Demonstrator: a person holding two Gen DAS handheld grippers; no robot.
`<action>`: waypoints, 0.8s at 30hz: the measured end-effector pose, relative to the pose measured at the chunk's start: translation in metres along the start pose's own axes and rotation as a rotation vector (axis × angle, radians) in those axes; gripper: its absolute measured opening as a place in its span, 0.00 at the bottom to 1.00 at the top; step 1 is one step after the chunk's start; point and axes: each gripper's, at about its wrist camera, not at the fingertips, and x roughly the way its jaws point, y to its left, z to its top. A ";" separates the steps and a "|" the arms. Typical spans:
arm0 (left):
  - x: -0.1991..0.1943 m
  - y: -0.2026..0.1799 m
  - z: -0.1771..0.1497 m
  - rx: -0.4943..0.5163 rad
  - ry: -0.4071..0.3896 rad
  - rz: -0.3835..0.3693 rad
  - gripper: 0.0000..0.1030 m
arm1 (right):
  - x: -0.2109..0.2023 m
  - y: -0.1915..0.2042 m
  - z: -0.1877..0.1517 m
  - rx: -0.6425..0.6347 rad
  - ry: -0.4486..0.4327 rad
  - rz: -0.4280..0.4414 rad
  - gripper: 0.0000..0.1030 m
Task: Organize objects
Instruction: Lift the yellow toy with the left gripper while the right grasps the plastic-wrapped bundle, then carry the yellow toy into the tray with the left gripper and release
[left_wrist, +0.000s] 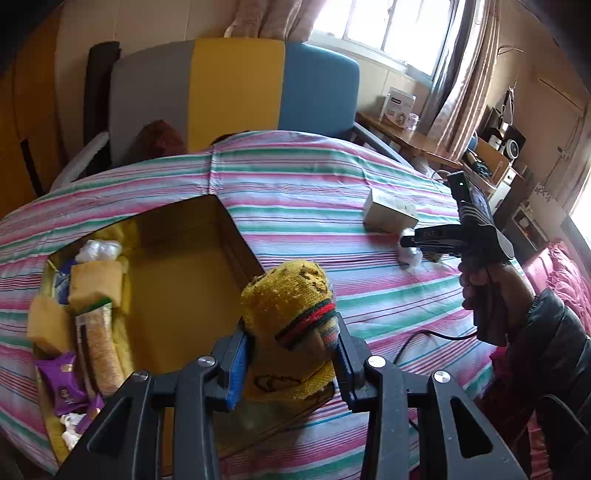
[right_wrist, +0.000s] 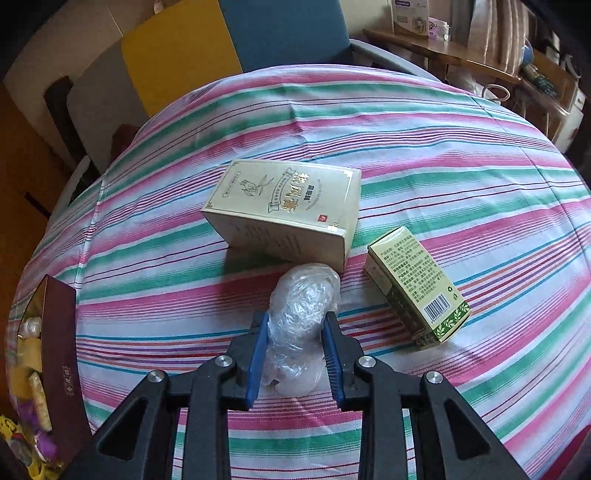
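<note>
The left gripper (left_wrist: 290, 354) clamps a yellow knitted toy (left_wrist: 291, 314) above the open storage box (left_wrist: 236, 236). The right gripper (right_wrist: 293, 354) straddles a clear plastic bag (right_wrist: 301, 306) on the striped cloth (right_wrist: 443, 155); whether it grips is unclear. Beyond lie a cream carton (right_wrist: 284, 206) with gold Chinese lettering and a green barcoded box (right_wrist: 417, 288)

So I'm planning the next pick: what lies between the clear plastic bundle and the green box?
Only bare striped cloth separates the plastic bundle from the green box, per the right wrist view.
</note>
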 end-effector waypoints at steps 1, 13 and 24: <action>-0.002 0.002 -0.001 0.002 -0.007 0.012 0.39 | 0.000 -0.001 0.000 0.006 0.000 0.000 0.29; -0.007 0.015 -0.008 -0.002 -0.012 0.061 0.39 | 0.000 -0.001 -0.003 -0.007 -0.006 -0.026 0.29; 0.002 0.024 -0.011 -0.030 0.014 0.058 0.38 | 0.002 0.002 -0.003 -0.039 -0.004 -0.046 0.29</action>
